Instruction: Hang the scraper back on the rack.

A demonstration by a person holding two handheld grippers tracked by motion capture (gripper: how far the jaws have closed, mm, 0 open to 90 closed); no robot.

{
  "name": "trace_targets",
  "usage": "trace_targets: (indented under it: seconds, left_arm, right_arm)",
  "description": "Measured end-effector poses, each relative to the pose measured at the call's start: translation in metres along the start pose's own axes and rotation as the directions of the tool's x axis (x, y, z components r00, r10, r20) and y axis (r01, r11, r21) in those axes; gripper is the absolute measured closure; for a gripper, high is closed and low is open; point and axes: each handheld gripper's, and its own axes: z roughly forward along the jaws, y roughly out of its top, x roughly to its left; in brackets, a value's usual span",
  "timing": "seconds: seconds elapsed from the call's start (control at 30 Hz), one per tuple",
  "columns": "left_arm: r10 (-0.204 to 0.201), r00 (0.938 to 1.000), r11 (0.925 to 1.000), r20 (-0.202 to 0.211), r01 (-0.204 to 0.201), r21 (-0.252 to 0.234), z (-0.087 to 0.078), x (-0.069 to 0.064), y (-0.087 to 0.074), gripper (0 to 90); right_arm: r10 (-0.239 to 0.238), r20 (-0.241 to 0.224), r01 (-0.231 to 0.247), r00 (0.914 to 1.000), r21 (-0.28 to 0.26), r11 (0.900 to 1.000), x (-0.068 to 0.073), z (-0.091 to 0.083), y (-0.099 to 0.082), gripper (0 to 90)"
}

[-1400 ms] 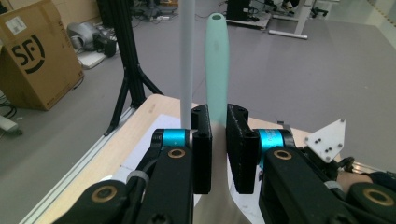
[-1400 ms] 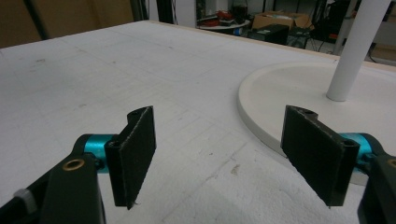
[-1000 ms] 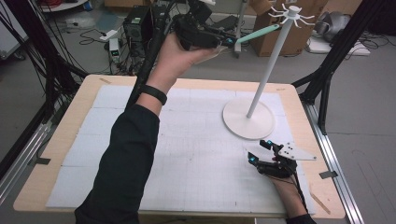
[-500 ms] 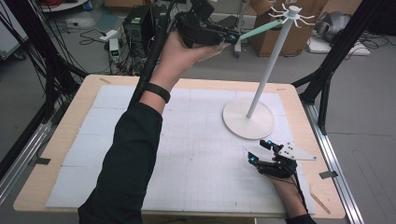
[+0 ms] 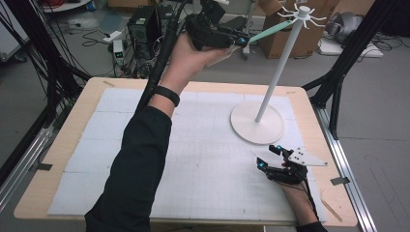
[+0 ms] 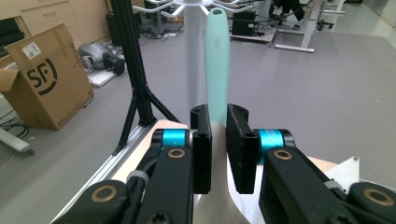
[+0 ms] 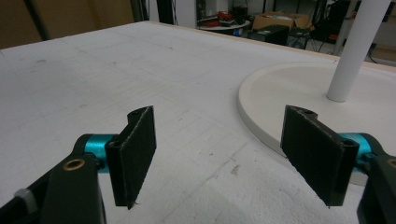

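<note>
Reading "SF" in black, a cardboard box [image 6: 44, 77] is sitting on the floor. Left tongs [image 6: 218, 140] are clamping a mint-green handle [image 6: 217, 56], raised near the white stand's [image 5: 275, 77] hooked top. Right tongs [image 7: 229, 154] are resting wide open, empty, on the surface [image 5: 203, 159].

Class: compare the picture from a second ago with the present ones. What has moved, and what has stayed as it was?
Little changed. The left tool, shut on the mint-green utensil, edged slightly nearer the hooks of the white stand. The right tool stayed open, resting on the table by the stand's base, which did not shift.
</note>
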Motion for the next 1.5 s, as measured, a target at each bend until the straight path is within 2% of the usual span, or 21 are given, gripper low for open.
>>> trace_targets:
  seconds: [0.5,0.63,0.7,0.73,0.8,0.83,0.9,0.93,1.0,1.13,1.23,1.37,1.5]
  left_arm:
    - [-0.014,0.9998,0.9991,-0.011,0.014,0.040,0.014,0.004,-0.005,81.0]
    - [-0.006,0.9998,0.9990,-0.018,0.007,0.045,0.019,0.003,-0.008,80.6]
    - [0.014,0.9994,0.9991,-0.032,-0.013,0.041,0.020,0.002,-0.011,79.2]
    - [0.017,0.9992,0.9991,-0.037,-0.016,0.038,0.021,0.001,-0.013,74.8]
    - [0.025,0.9988,0.9982,-0.042,-0.022,0.056,0.020,0.001,-0.016,58.6]
    - [0.033,0.9985,0.9972,-0.044,-0.029,0.068,0.017,0.001,-0.020,54.5]
    - [0.077,0.9938,0.9959,-0.080,-0.073,0.053,0.009,-0.004,-0.032,43.5]
    - [0.089,0.9906,0.9955,-0.103,-0.086,0.040,0.004,-0.005,-0.040,40.8]
    - [0.076,0.9904,0.9969,-0.115,-0.074,0.028,-0.008,-0.006,-0.056,38.1]
    - [0.080,0.9866,0.9961,-0.142,-0.074,0.049,-0.043,-0.006,-0.100,32.3]
    - [0.038,0.9900,0.9991,-0.136,-0.035,0.025,-0.072,-0.006,-0.138,28.5]
    - [0.015,0.9887,0.9990,-0.149,-0.008,0.043,-0.106,-0.008,-0.190,24.2]
    - [-0.024,0.9867,0.9993,-0.161,0.028,0.025,-0.137,-0.013,-0.244,20.9]
  right_arm:
    - [-0.001,0.001,0.001,1.0000,-0.001,1.0000,0.000,0.000,0.000,25.9]
    - [-0.002,0.003,0.002,1.0000,-0.002,1.0000,0.000,0.000,0.000,25.9]
    - [-0.001,0.000,0.001,1.0000,0.000,1.0000,0.000,0.000,0.000,25.9]
    - [-0.001,0.000,0.001,1.0000,0.000,1.0000,0.000,0.000,0.000,26.0]
    - [-0.001,-0.001,0.001,1.0000,-0.001,1.0000,0.000,0.000,0.000,25.9]
    - [-0.001,-0.001,0.001,1.0000,0.000,1.0000,0.000,0.000,0.000,25.9]
    - [-0.001,-0.001,0.001,1.0000,0.000,1.0000,0.000,0.000,0.000,25.9]
    - [-0.003,0.000,0.003,1.0000,-0.002,1.0000,0.000,0.000,0.000,25.9]
    - [-0.001,0.000,0.001,1.0000,0.000,1.0000,0.000,0.000,0.000,25.9]
    - [0.002,0.002,-0.002,1.0000,0.000,1.0000,0.000,0.000,0.000,25.9]
    - [0.003,0.002,-0.003,1.0000,-0.002,1.0000,-0.001,0.000,0.000,25.9]
    - [0.008,0.005,-0.008,1.0000,-0.003,1.0000,-0.001,0.000,0.000,25.9]
    - [0.014,0.004,-0.014,0.9999,-0.001,0.9999,-0.002,-0.001,0.000,25.9]
